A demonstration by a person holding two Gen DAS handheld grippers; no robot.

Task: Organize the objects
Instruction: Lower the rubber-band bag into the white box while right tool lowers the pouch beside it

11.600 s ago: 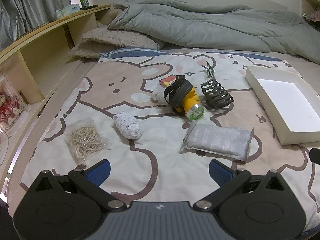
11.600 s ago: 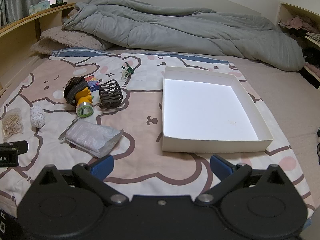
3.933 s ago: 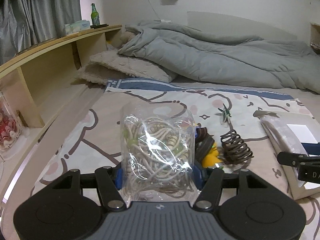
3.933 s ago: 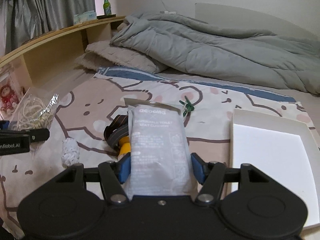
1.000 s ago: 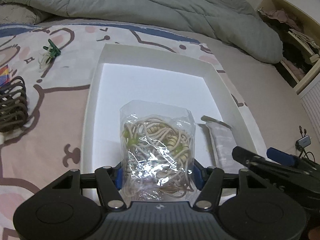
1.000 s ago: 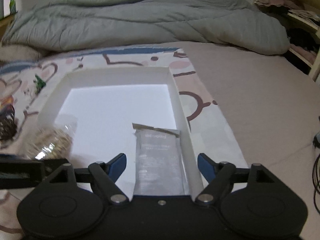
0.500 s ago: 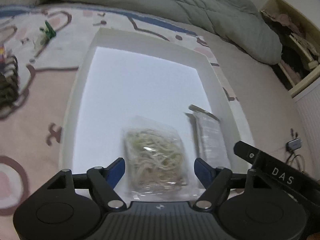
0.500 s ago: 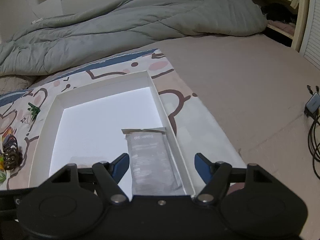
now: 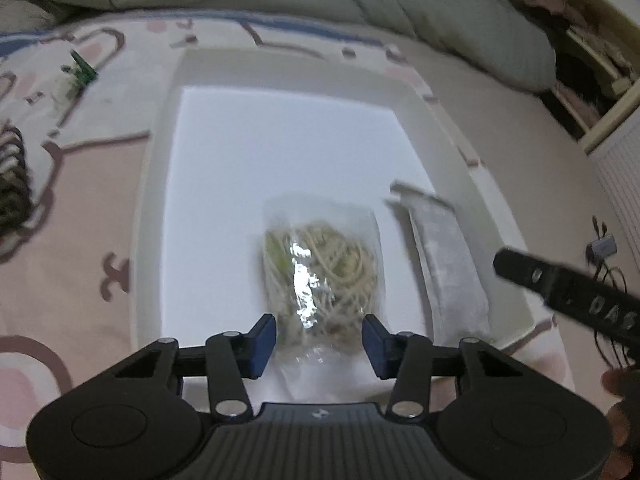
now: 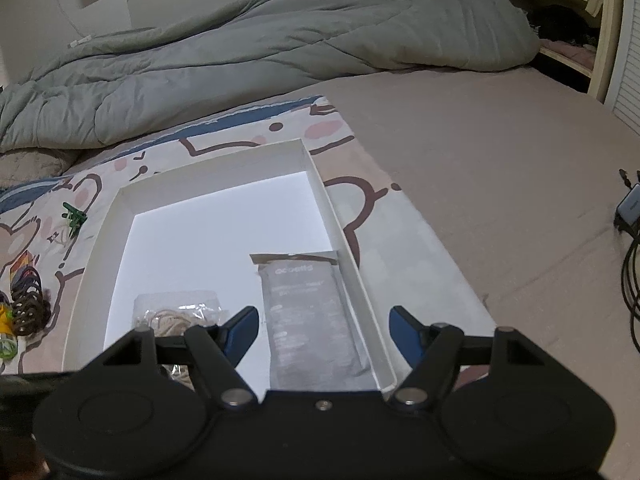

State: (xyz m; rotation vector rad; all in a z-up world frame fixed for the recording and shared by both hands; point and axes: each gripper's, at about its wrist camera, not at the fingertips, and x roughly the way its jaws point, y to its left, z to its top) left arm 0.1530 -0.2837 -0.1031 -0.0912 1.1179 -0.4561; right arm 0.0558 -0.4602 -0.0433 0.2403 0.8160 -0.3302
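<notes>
A white shallow box (image 9: pixel 156 184) lies on the bed; in the right wrist view its rim (image 10: pixel 328 204) shows too. Inside it lie a clear bag of rubber bands (image 9: pixel 320 264) and a grey sealed packet (image 9: pixel 444 256). They also show in the right wrist view, the bag (image 10: pixel 176 312) left of the packet (image 10: pixel 308 308). My left gripper (image 9: pixel 319 338) is open just above the bag's near end, not holding it. My right gripper (image 10: pixel 323 334) is open over the packet's near end. The right gripper's body (image 9: pixel 568 296) shows at the right of the left wrist view.
A dark coiled hair clip (image 10: pixel 26 304), a yellow flashlight (image 10: pixel 6 340) and a green clip (image 10: pixel 74 216) lie on the cartoon sheet left of the box. A grey duvet (image 10: pixel 280 44) is bunched behind. A charger and cables (image 10: pixel 628 216) lie far right.
Both grippers have pulled back slightly from the box. The bag and packet lie released inside it; a second ago the left gripper still held the bag.
</notes>
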